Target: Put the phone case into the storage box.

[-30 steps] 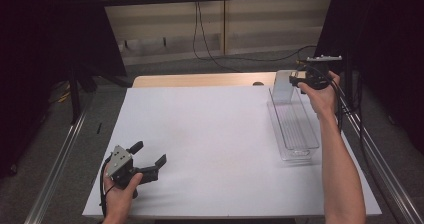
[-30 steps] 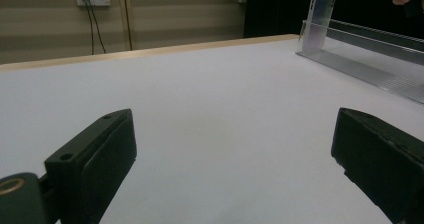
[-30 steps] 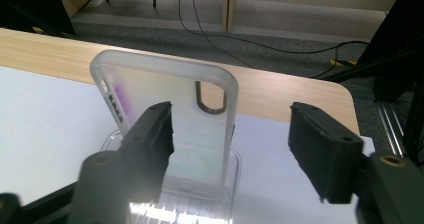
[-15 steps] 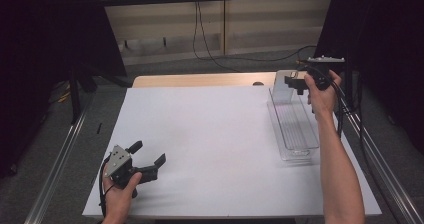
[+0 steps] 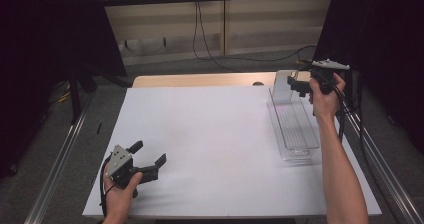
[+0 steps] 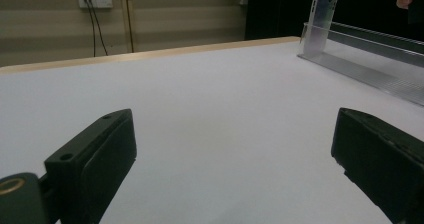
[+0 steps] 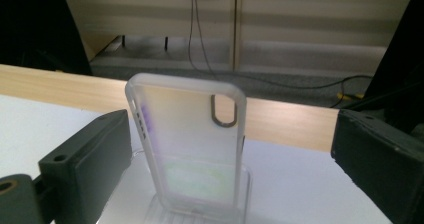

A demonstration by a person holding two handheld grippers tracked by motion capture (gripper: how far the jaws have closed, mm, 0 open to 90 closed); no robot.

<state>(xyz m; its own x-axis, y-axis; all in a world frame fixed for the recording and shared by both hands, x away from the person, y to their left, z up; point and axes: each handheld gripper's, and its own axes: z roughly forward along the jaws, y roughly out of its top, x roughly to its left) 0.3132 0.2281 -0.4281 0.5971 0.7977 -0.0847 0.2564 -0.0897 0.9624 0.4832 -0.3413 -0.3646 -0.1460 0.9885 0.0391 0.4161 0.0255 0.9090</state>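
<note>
Your right claw point(image 5: 296, 85) is at the far right corner of the white counter point(image 5: 210, 144), raised over the far end of the long clear plastic tray point(image 5: 295, 134) that lies along the counter's right edge. In the right gripper view its jaws have just been opening and now stand wide, one at each side of the frosted translucent phone case point(image 7: 190, 144), with clear gaps between the pads and the case, so nothing is gripped. The phone case stands upright on its short edge at the far end of the tray, leaning little if at all, its oval camera cutout near the top and the pale wooden strip point(image 7: 295, 124) of the counter's far edge behind it. In the left gripper view you can see the same case point(image 6: 320, 21) upright at the tray's end, far off to the right. Your left claw point(image 5: 150, 166) is at the near left corner of the counter, well apart from the tray, held low over the white surface; its jaws are spread wide with only bare counter between them.
</note>
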